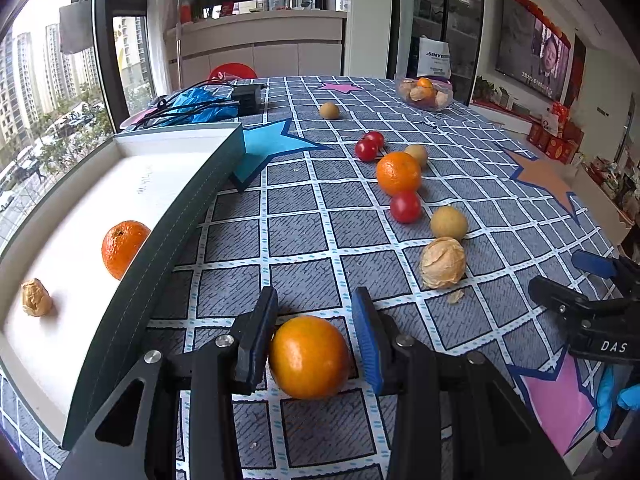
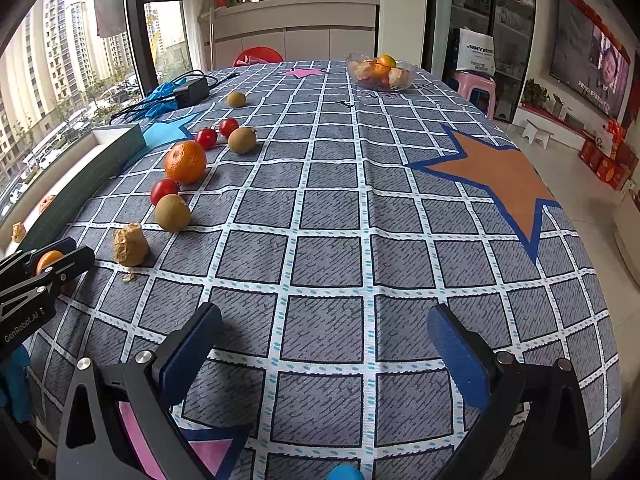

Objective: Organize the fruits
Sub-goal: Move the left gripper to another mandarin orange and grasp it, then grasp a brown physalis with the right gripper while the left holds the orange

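My left gripper (image 1: pixel 316 312) stands around an orange fruit (image 1: pixel 309 357) on the tablecloth; the left pad touches it, a small gap shows at the right pad. The same fruit shows between those fingers in the right wrist view (image 2: pixel 49 261). The white box (image 1: pixel 80 208) on the left holds a tangerine (image 1: pixel 122 248) and a papery husk fruit (image 1: pixel 36 298). On the cloth lie a tangerine (image 1: pixel 398 173), cherry tomatoes (image 1: pixel 405 207), tan round fruits (image 1: pixel 449 222) and a husk fruit (image 1: pixel 443 263). My right gripper (image 2: pixel 324 336) is open and empty over bare cloth.
A glass bowl (image 2: pixel 380 72) of fruit stands at the far end. A black charger with cables and a blue bag (image 1: pixel 200 104) lie behind the box. The table edge runs along the right, with floor and stools beyond.
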A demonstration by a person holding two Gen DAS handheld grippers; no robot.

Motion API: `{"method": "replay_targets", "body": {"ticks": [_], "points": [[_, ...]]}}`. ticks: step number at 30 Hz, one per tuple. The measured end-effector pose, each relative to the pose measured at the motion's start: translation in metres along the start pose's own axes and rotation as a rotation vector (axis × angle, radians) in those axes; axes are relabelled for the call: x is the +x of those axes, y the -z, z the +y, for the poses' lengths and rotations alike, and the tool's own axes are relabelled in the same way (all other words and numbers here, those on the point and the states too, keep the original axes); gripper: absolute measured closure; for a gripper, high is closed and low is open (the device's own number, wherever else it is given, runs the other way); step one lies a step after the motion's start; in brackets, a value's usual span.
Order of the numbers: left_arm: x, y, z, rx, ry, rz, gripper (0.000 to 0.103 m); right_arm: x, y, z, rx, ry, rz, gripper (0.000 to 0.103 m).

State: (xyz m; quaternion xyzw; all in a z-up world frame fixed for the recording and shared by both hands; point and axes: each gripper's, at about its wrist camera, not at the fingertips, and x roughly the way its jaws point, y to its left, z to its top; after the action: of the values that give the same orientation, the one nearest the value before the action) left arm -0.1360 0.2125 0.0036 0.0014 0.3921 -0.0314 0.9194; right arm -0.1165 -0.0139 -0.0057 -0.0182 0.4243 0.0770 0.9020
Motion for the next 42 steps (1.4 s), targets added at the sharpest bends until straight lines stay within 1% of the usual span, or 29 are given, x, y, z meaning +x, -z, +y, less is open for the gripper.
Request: {"method": "replay_targets", "body": {"ticks": [17, 26, 29, 31, 33, 34, 36, 38, 42], "points": [[0.000, 0.000, 0.000, -0.004, 0.007, -0.001, 0.061, 0.002, -0.001, 0.000, -0.002, 0.010, 0.007, 0.000], [0.001, -0.001, 0.001, -0.024, 0.036, -0.004, 0.061, 0.003, -0.001, 0.001, 0.000, 0.017, 0.016, 0.000], [0.001, -0.002, 0.002, -0.031, 0.046, -0.006, 0.061, 0.004, -0.003, 0.001, 0.002, 0.017, 0.030, 0.000], [0.001, -0.002, 0.005, -0.036, 0.058, -0.005, 0.061, 0.004, -0.004, 0.003, 0.013, 0.021, 0.055, 0.000], [0.001, -0.003, 0.007, -0.047, 0.071, -0.004, 0.067, 0.003, -0.006, 0.007, 0.017, 0.004, 0.067, 0.000], [0.001, -0.003, 0.008, -0.053, 0.081, -0.004, 0.067, 0.001, -0.006, 0.011, 0.019, -0.025, 0.067, 0.000], [-0.001, -0.002, 0.010, -0.063, 0.097, -0.002, 0.067, -0.003, -0.007, 0.020, 0.013, -0.054, 0.059, 0.000], [-0.004, -0.002, 0.011, -0.066, 0.106, -0.007, 0.068, -0.006, -0.008, 0.033, -0.015, -0.059, 0.043, 0.000], [-0.017, -0.001, 0.014, -0.051, 0.087, -0.040, 0.071, -0.007, -0.016, 0.059, -0.070, -0.079, 0.027, 0.000]]}}
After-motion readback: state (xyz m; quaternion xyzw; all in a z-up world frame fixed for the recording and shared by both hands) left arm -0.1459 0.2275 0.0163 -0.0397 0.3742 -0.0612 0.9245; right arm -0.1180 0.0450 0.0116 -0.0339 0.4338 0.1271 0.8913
